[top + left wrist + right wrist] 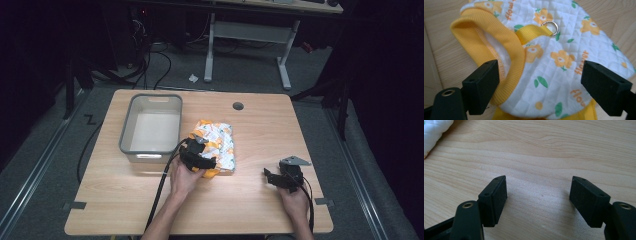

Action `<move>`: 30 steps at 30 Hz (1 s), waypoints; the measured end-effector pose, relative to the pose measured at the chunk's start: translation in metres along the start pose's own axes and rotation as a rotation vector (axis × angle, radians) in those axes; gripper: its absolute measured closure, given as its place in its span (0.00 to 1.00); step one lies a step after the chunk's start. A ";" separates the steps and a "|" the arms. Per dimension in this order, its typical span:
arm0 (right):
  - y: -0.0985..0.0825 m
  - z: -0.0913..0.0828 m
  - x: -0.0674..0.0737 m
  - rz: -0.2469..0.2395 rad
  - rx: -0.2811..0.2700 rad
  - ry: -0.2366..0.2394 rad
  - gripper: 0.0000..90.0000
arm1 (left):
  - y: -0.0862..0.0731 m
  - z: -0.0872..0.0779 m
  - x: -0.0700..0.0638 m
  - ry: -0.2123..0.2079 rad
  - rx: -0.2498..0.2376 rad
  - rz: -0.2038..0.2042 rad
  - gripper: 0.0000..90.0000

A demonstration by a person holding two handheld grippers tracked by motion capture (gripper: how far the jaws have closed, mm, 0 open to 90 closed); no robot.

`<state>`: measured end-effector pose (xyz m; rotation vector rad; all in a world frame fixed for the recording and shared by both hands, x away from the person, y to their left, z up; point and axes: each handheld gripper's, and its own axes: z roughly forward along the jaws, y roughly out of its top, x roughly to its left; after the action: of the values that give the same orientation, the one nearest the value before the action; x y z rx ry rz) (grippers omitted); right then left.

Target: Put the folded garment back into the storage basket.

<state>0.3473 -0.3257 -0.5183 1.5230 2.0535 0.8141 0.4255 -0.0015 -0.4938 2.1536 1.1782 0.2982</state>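
High view: wooden counter in the middle of the frame, with a grey bin sitting left of centre, nothing in it that I can see. Just right of the bin lies a quilted vest, white with orange flowers and yellow trim. The left gripper sits at the vest's lower left edge, hand coming up from the bottom of the frame, black cable trailing down. The right gripper is lower right, well apart from the vest, over bare wood.

Left gripper view: the vest takes up most of the frame. Yellow ribbed collar at upper left, a yellow strap with a metal ring near top centre, "flower" printed in orange here and there. The fingers are spread wide, one at each lower corner, straddling the vest; the left one is right by the collar, and I can't tell if it's touching. Not clamped on anything.

Right gripper view: its fingers are wide apart too, holding nothing, just wood grain between them. A corner of the white vest peeks in at the upper left.
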 end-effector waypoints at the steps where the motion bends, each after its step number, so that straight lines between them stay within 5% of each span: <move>1: 0.000 0.000 0.000 0.000 0.000 0.000 0.34 | 0.000 0.002 0.001 -0.004 0.000 -0.007 0.17; 12: 0.000 0.000 0.000 0.000 0.000 0.000 0.34 | -0.002 0.020 0.003 0.050 0.064 -0.027 0.17; 19: 0.000 0.000 0.000 0.000 0.000 0.000 0.34 | -0.004 0.021 0.000 0.075 0.060 0.013 0.22; 30: 0.000 0.000 0.000 0.000 0.000 0.000 0.34 | -0.005 0.017 -0.008 0.042 0.028 0.076 0.71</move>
<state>0.3473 -0.3257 -0.5183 1.5234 2.0531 0.8141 0.4258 -0.0132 -0.5089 2.2296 1.1309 0.3636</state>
